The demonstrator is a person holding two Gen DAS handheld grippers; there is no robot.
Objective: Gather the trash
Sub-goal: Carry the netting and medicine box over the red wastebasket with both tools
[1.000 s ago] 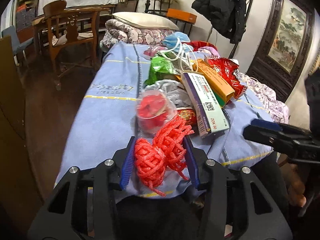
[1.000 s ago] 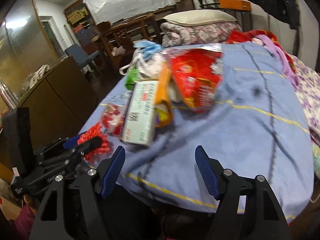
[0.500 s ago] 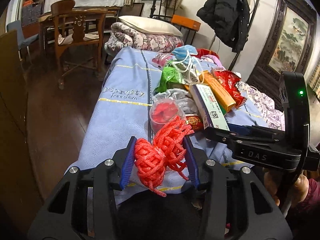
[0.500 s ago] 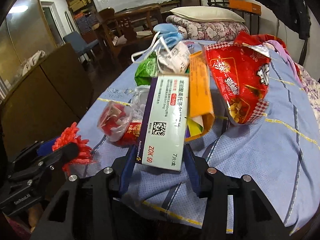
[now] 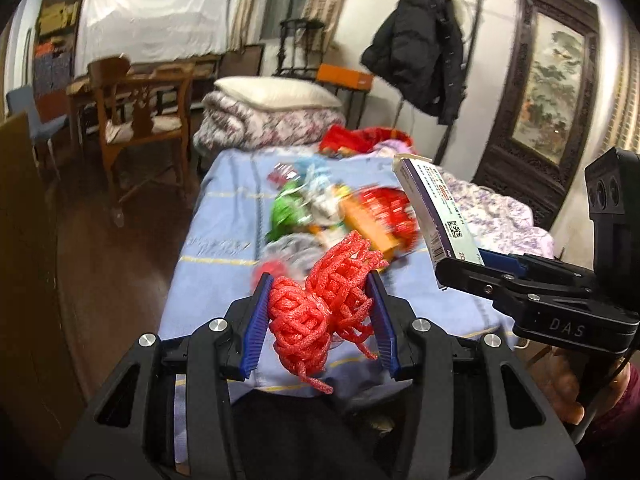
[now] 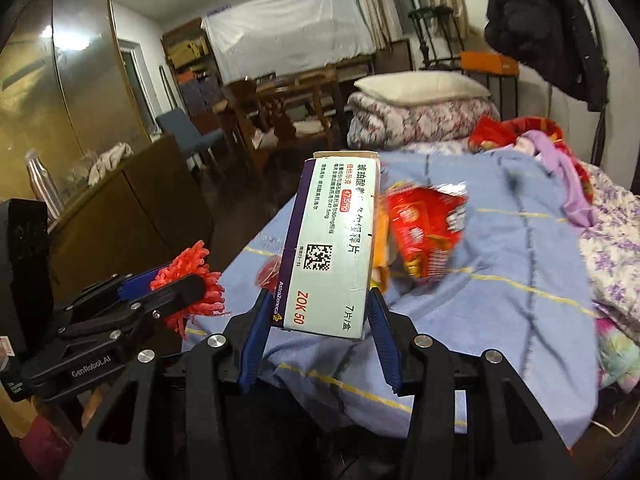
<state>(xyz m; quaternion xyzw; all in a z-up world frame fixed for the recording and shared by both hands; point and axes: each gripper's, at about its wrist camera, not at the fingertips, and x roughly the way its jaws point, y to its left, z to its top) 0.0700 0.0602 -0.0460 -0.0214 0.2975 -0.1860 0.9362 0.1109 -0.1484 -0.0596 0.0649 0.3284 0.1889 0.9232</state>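
While clamping a red foam net (image 5: 320, 312) in the left hand-held gripper (image 5: 320, 320) and a medicine box (image 6: 332, 252) in the right hand-held gripper (image 6: 318, 320), hovering over the bed (image 6: 520, 280); showing the box's printed face only from the right wrist.

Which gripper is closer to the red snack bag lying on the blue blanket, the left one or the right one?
Right. The right gripper, holding the medicine box, is just in front of the red snack bag; the left gripper, gripping red foam netting, is farther off to the side.

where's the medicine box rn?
Clamped in the right gripper, the medicine box is lifted off the blue blanket, right of the red foam netting.
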